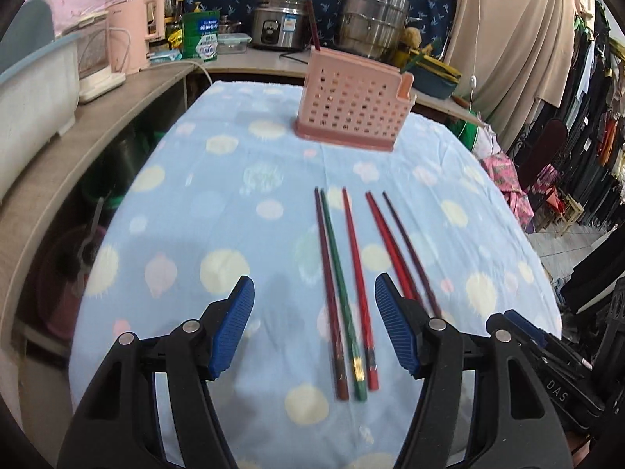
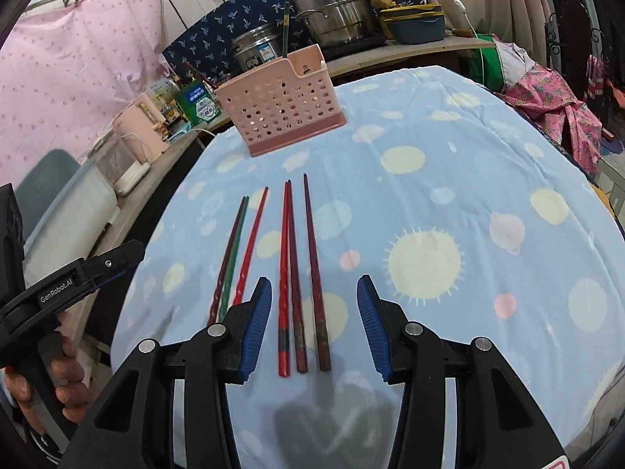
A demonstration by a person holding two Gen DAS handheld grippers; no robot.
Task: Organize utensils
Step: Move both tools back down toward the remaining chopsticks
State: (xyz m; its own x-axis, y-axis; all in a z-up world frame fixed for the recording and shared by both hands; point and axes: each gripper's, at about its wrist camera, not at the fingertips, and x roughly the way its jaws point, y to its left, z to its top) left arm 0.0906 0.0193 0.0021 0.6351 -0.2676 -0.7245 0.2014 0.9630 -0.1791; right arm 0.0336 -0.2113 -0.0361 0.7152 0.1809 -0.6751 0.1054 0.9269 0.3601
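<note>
While your left gripper hangs over the near part of the counter in its pale blue cloth with yellow and pink dots, its blue-padded jaws stand spread with nothing pinched. In the left wrist view, three chopsticks lie on the cloth seen between the jaws: a dark brown-red chopstick, a green chopstick just beside it, and a bright red chopstick to their right. Another red chopstick and a dark purple-brown one run under the right jaw. Far across the counter stands the pink perforated plastic utensil basket, with one dark stick upright in it. Behind it on a wooden shelf sit a steel rice cooker and a tall steel pot.

In the right wrist view, your right gripper also has its jaws spread and empty. Three chopsticks lie seen between them, one red and two dark brown. The other three lie to the left, partly behind the left jaw. The pink basket stands at the far edge, a green stick upright inside. At the near left, your hand grips the other tool's handle.
</note>
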